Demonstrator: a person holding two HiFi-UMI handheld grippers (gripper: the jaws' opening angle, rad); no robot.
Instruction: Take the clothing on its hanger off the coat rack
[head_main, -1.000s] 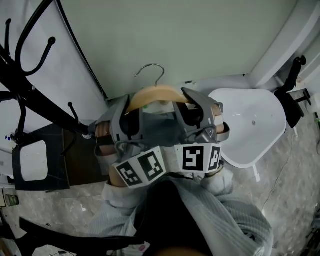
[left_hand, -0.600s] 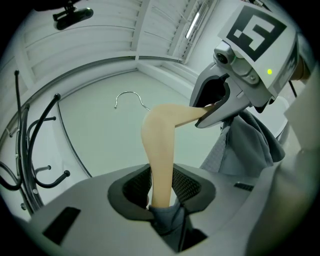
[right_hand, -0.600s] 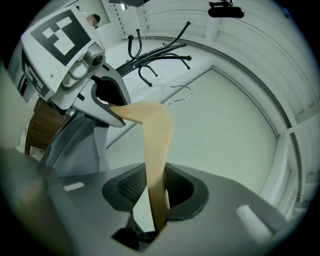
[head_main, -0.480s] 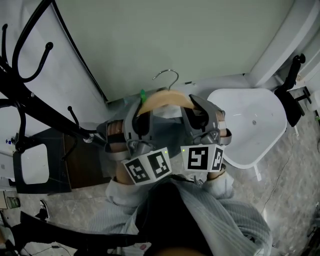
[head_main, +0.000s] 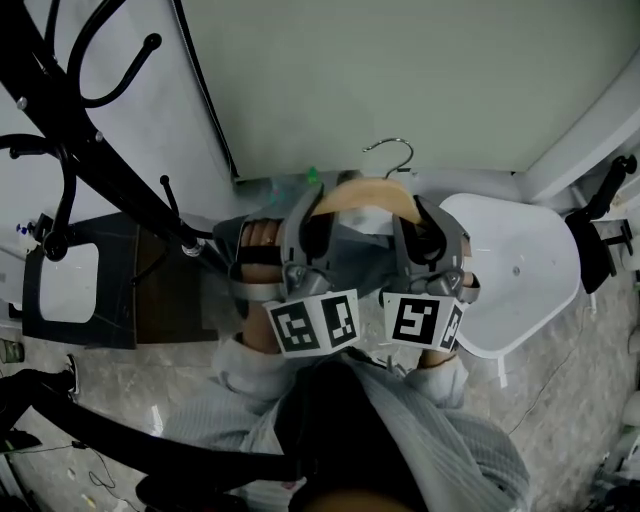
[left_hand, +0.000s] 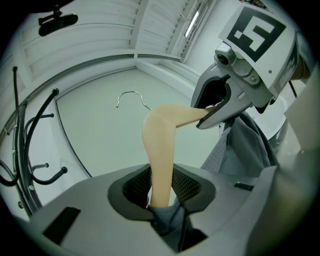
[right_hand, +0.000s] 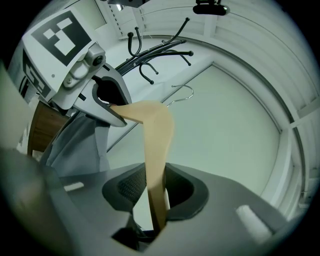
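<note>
A pale wooden hanger (head_main: 362, 190) with a metal hook (head_main: 392, 150) carries a grey garment (head_main: 350, 245). The hook hangs free in the air, off the black coat rack (head_main: 70, 120) at the left. My left gripper (head_main: 305, 205) is shut on the hanger's left arm and my right gripper (head_main: 427, 215) is shut on its right arm. In the left gripper view the hanger (left_hand: 160, 150) runs up between the jaws of the left gripper (left_hand: 161, 189), with grey cloth pinched beneath. The right gripper view shows the hanger (right_hand: 156, 150) clamped in the right gripper (right_hand: 155, 192).
A white moulded chair (head_main: 520, 260) stands at the right, close under the right gripper. A dark low cabinet (head_main: 110, 300) sits at the left below the rack's hooks (head_main: 150, 45). A pale green wall (head_main: 400, 70) is straight ahead. The person's grey sleeves fill the foreground.
Both grippers and the hanger with its garment have shifted right, farther from the coat rack and closer to the white chair. Both grips are unchanged.
</note>
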